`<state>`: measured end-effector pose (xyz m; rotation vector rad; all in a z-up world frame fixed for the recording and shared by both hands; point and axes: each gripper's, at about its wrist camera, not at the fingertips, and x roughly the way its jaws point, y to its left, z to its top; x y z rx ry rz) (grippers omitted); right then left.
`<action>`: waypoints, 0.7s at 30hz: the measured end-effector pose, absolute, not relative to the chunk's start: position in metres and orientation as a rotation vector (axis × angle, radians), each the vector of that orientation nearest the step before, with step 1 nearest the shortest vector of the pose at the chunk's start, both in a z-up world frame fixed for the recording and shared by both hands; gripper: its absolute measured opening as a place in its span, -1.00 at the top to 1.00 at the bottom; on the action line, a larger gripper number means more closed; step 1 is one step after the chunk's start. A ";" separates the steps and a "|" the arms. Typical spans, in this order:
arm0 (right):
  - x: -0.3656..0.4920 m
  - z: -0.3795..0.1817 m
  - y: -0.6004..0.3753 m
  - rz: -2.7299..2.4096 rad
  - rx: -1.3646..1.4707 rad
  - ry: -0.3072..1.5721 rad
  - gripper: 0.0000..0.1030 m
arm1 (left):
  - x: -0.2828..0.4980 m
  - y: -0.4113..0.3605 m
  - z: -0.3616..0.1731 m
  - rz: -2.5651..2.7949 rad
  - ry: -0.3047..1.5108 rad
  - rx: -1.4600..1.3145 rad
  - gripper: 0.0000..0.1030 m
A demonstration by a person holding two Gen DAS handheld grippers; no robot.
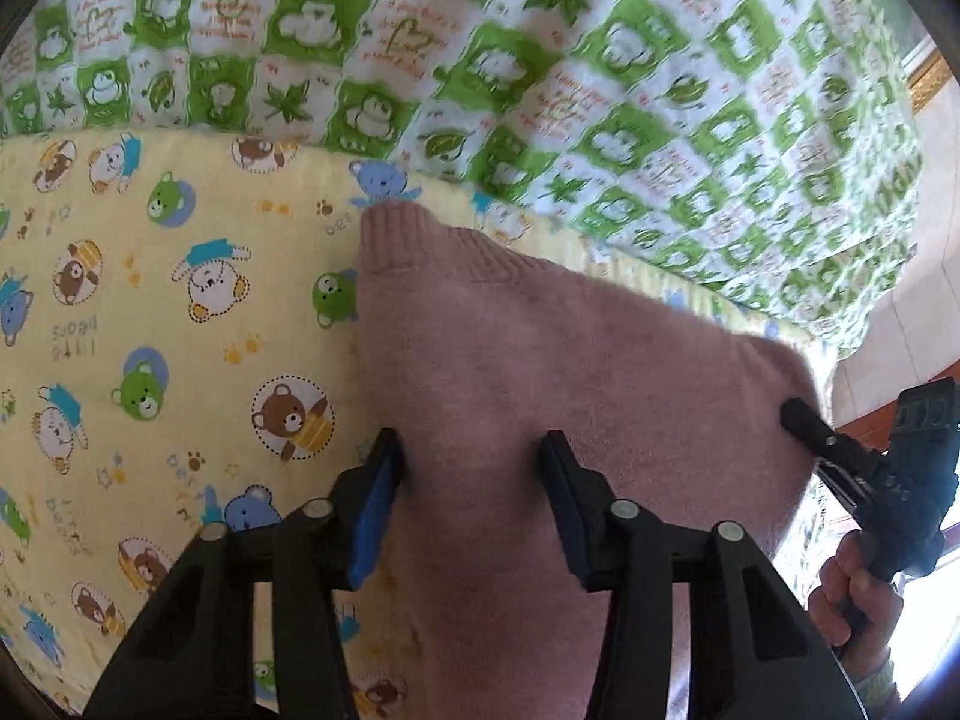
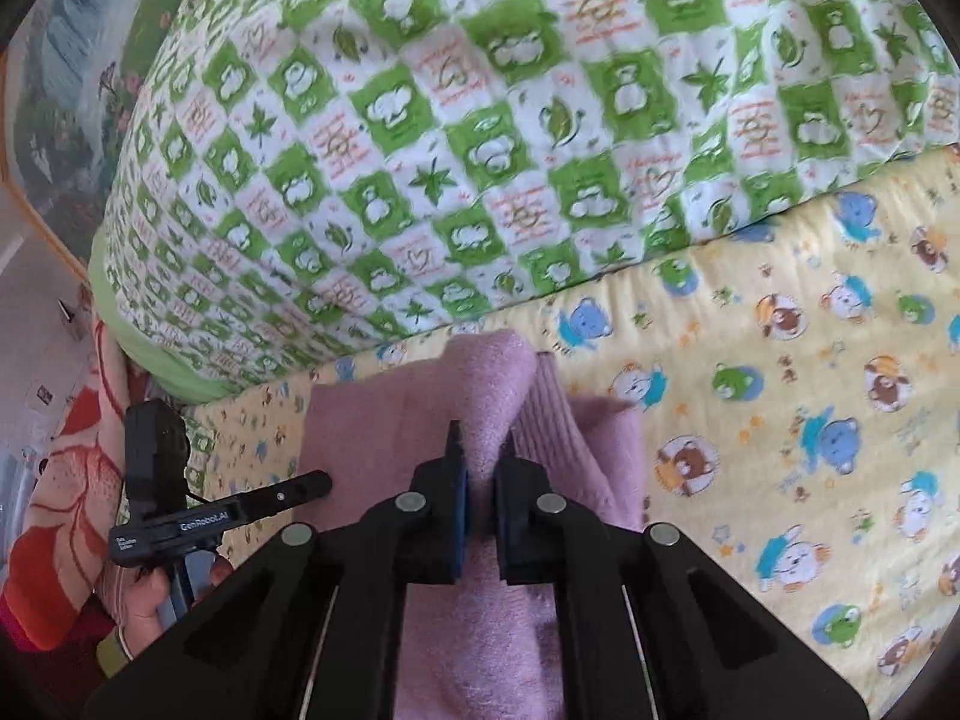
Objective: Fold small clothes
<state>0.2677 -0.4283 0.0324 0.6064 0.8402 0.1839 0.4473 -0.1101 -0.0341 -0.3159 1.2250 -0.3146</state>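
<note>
The pink sweater [image 1: 540, 372] lies on the yellow bear-print sheet [image 1: 150, 300] of the bed, just below the green quilt [image 1: 540, 60] that fills the twelve o'clock side.

The main risk, as I judge it: the right gripper [image 2: 480, 468] has pinched only a small ridge of knit, so a pull could slip off the fuzzy fabric or drag the whole garment crooked (the other layers look loose). The left gripper [image 1: 471, 468] stands half open with sweater between its fingers, the pads not pressing it; if it lifts now, nothing comes along.

The left gripper tilts steeply down over the sweater's near edge. The right comes in shallower, its hand [image 1: 852, 588] at four o'clock in the left view.
</note>
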 end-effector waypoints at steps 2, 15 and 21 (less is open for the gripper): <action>0.276 0.010 -0.431 0.152 0.600 0.914 0.85 | 0.449 -0.110 -0.040 -0.303 1.233 -0.316 0.09; 0.275 -0.015 -0.437 0.043 0.577 0.916 0.85 | 0.457 -0.121 -0.045 -0.319 1.231 -0.295 -0.05; 0.276 -0.027 -0.436 -0.008 0.576 0.939 0.86 | 0.466 -0.127 -0.053 -0.312 1.246 -0.244 -0.08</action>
